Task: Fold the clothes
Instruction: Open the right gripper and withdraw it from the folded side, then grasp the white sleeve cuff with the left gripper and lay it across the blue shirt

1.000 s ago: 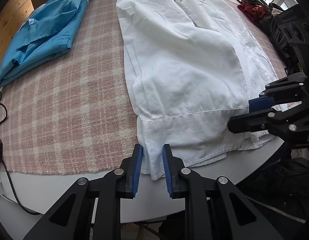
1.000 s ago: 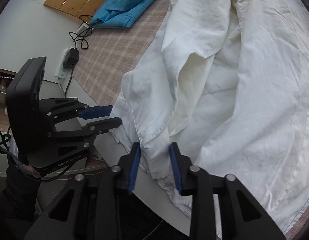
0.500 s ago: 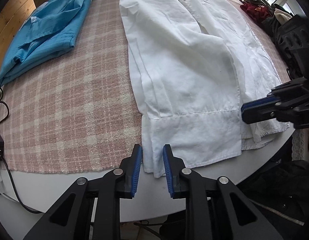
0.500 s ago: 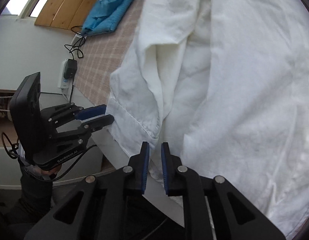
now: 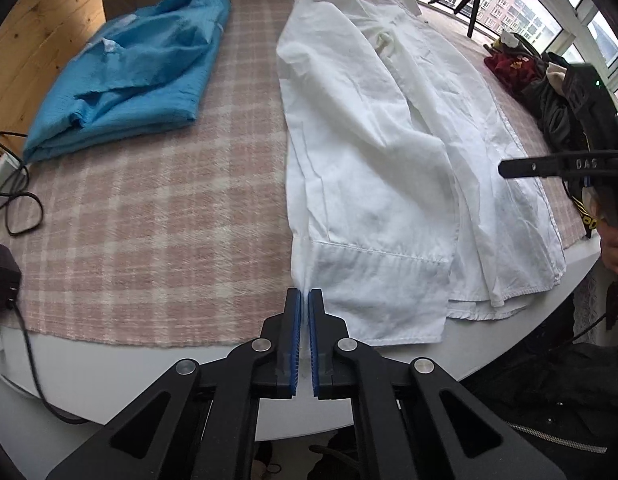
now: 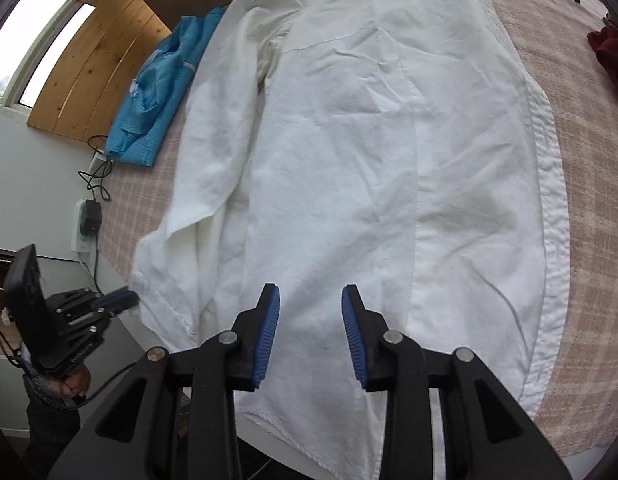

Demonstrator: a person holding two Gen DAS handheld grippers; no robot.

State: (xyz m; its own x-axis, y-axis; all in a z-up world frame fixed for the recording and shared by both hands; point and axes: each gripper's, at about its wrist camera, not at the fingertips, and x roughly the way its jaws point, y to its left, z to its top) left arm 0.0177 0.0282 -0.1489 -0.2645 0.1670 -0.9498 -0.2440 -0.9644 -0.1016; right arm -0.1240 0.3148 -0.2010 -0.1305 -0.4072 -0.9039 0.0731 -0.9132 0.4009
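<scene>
A white shirt (image 5: pixel 389 128) (image 6: pixel 369 152) lies lengthwise on the pink plaid cloth (image 5: pixel 149 220), with one sleeve folded along its left side. The sleeve's cuff (image 5: pixel 381 292) rests flat near the table's front edge. My left gripper (image 5: pixel 305 293) (image 6: pixel 127 301) is shut, and the cuff's left edge runs straight into the thin slit between its pads. My right gripper (image 6: pixel 311 294) hovers over the shirt's lower body. Its jaws are opening, with nothing between the pads. In the left wrist view the right gripper (image 5: pixel 505 169) shows side-on above the shirt's right half.
A crumpled blue garment (image 5: pixel 129 76) (image 6: pixel 157 96) lies at the far left of the cloth. Dark and red clothes (image 5: pixel 521 68) are piled at the far right. Cables and a power strip (image 6: pixel 87 220) sit off the left side. The white table rim (image 5: pixel 149 364) runs along the front.
The left jaws went from a finger-wide gap around the cuff corner to almost touching, and that hand drew back and up. The right gripper left the cuff, swung over the shirt's body and opened.
</scene>
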